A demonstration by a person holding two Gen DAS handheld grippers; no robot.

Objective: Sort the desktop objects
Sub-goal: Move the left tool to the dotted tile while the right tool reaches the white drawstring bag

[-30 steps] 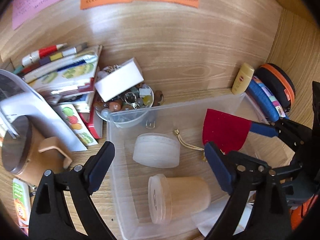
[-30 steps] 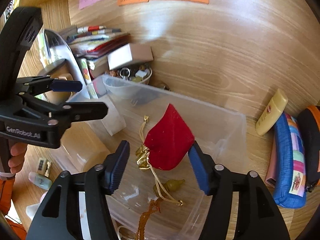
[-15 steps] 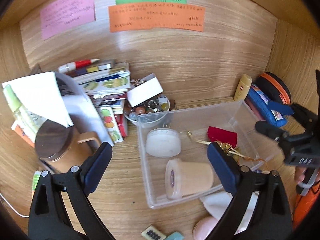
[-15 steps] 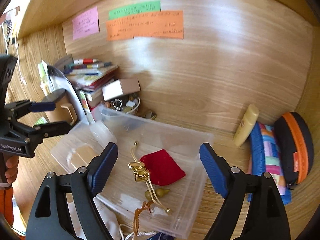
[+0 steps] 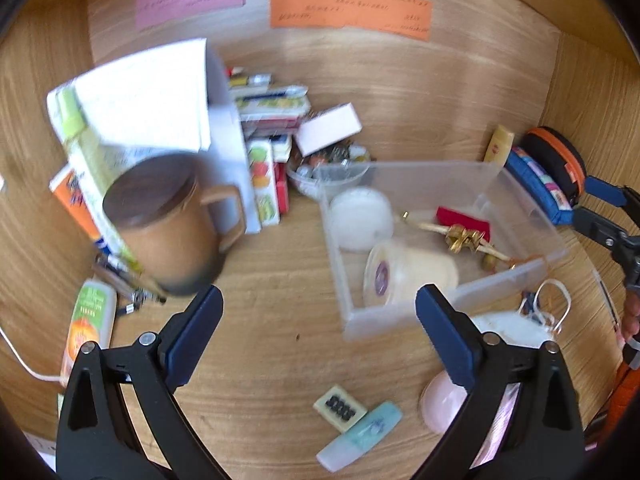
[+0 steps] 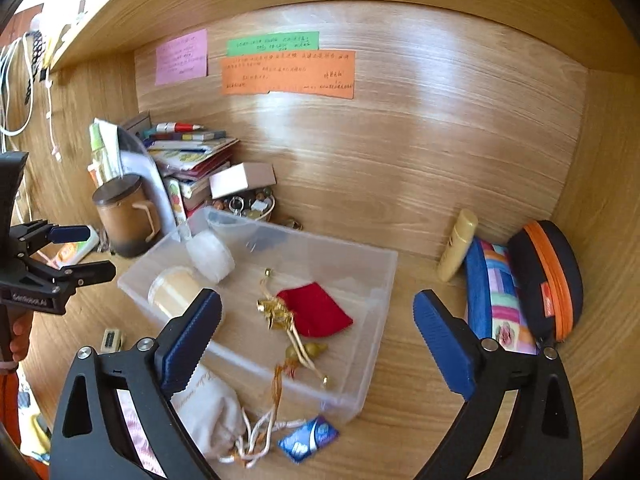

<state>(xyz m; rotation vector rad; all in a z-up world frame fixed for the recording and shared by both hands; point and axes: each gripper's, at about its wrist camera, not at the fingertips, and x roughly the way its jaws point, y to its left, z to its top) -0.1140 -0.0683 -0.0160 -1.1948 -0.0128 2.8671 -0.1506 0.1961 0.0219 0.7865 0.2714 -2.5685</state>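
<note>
Right hand-held gripper [image 6: 316, 340], opening, alone views blue packet [image 6: 308, 438].

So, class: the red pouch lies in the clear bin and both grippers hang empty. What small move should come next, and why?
Probably lower the right gripper, whose jaws are opening with nothing between them, toward the white drawstring bag. That bag lies on the desk just outside the clear bin, while the red pouch is already inside. The left gripper is open too.

Both handheld grippers, wide apart and empty.
The left gripper [image 5: 318, 334] stands with jaws spread, tilted downward, gripping nothing. The right gripper [image 6: 316, 332] has its jaws opening, nothing between its blue pads [image 6: 438, 338]. A hand [image 6: 20, 338] grasps the left gripper's handle.
</note>
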